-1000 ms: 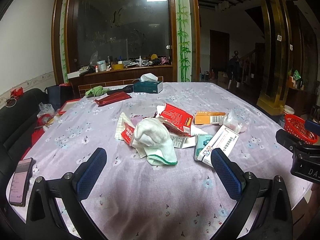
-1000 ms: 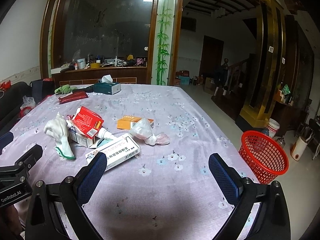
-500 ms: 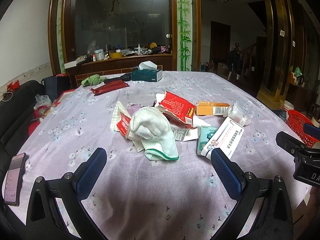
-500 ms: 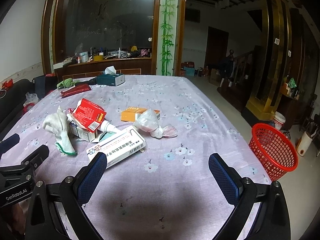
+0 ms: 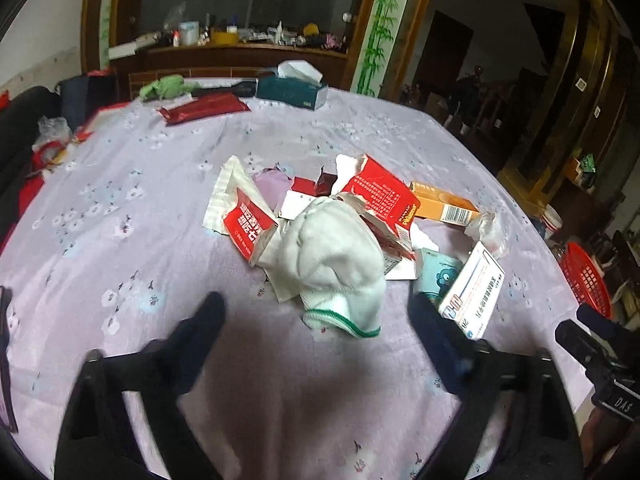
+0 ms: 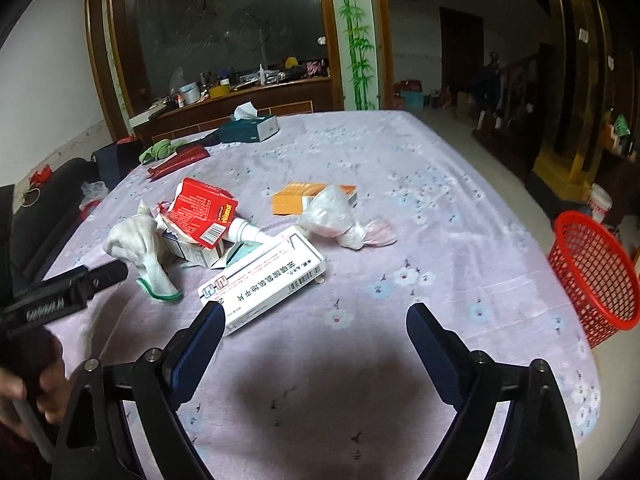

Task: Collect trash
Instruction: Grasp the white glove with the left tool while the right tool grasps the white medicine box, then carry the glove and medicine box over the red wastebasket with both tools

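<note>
A heap of trash lies mid-table: a white sock with a green cuff (image 5: 340,264) (image 6: 146,248), torn red cartons (image 5: 380,200) (image 6: 202,210), an orange box (image 5: 444,206) (image 6: 298,200), a crumpled plastic bag (image 6: 340,224) and a long white medicine box (image 5: 474,292) (image 6: 264,276). My left gripper (image 5: 316,316) hangs just short of the sock, jaws closing, nothing between them. My right gripper (image 6: 314,320) is closing too, holding nothing, its left fingertip at the white box's near end. A red basket (image 6: 594,272) (image 5: 584,280) stands on the floor to the right.
The table wears a lilac flowered cloth (image 6: 420,200). At its far end sit a teal tissue box (image 5: 292,90) (image 6: 248,128), a dark red pouch (image 5: 204,108) and a green rag (image 5: 166,86). A phone (image 5: 6,360) lies at the left edge. A hand (image 6: 36,380) shows at left.
Both grippers have tipped downward and moved in toward the trash heap. The sock now sits just ahead of the left jaws, which have narrowed. The white box is nearer the right gripper.
</note>
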Tool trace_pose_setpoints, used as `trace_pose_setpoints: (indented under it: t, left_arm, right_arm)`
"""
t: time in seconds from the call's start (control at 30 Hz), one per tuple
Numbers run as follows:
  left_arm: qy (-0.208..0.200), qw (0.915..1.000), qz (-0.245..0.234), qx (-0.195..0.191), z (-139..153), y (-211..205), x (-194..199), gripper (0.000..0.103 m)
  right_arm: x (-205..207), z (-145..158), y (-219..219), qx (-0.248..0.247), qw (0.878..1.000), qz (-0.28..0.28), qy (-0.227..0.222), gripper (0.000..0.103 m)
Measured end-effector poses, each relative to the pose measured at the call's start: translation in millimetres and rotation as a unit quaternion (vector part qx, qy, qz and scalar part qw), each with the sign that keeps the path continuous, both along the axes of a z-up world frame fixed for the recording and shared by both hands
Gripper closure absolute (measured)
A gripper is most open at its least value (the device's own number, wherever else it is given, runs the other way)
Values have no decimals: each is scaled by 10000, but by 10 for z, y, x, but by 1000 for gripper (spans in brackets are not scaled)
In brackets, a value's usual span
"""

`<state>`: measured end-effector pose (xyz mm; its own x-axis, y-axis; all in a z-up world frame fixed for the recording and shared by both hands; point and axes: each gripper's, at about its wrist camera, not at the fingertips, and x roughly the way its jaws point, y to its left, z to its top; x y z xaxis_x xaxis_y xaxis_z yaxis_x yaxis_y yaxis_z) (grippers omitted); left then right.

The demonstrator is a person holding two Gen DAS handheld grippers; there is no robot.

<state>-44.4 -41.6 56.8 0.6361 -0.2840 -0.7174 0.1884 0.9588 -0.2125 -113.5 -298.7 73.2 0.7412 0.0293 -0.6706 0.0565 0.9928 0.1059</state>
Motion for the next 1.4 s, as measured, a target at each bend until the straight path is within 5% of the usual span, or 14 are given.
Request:
trace_pose_setpoints:
  t: [0.17, 0.27, 0.37, 0.47, 0.73, 0.87, 1.0, 1.13, 1.23, 1.4]
  left_arm:
    - [414, 9989, -141, -189, -110, -58, 276, 28]
    - [318, 9994, -121, 7, -119, -150, 382, 28]
    - [351, 9990, -268, 43, -152, -241, 470, 54]
    - [317, 9989, -348, -6, -167, -288, 476, 67]
    - [-336, 9985, -434, -20, 120, -214, 143, 71]
    - [-636, 9972, -383, 39, 264, -151, 9, 71]
    - [-725, 9967, -358, 104, 282, -108, -58, 71]
    - [-687, 9968, -397, 74, 250, -82, -94, 71]
    - [-628, 9969, -464, 57, 204, -117, -95, 71]
    - [-606, 9964, -585, 74, 173, -243, -135, 71]
  right_arm:
    - [45, -33, -24, 151, 9998, 52, 86, 9]
    - [93, -43, -48, 364, 9990, 145, 204, 10]
    - [172, -76, -67, 621, 9972, 234, 357, 11]
    - [313, -143, -50, 816, 9946, 303, 562, 21]
    - [847, -404, 32, 1640, 9773, 327, 1300, 23]
    - [1043, -446, 158, 1522, 9773, 100, 1467, 23]
    - [1212, -475, 445, 673, 9841, 81, 1641, 25]
    - [1144, -458, 515, 305, 9862, 203, 1613, 46]
    - [1026, -426, 427, 249, 9869, 239, 1575, 84]
    - [801, -345, 245, 377, 9902, 280, 1314, 89]
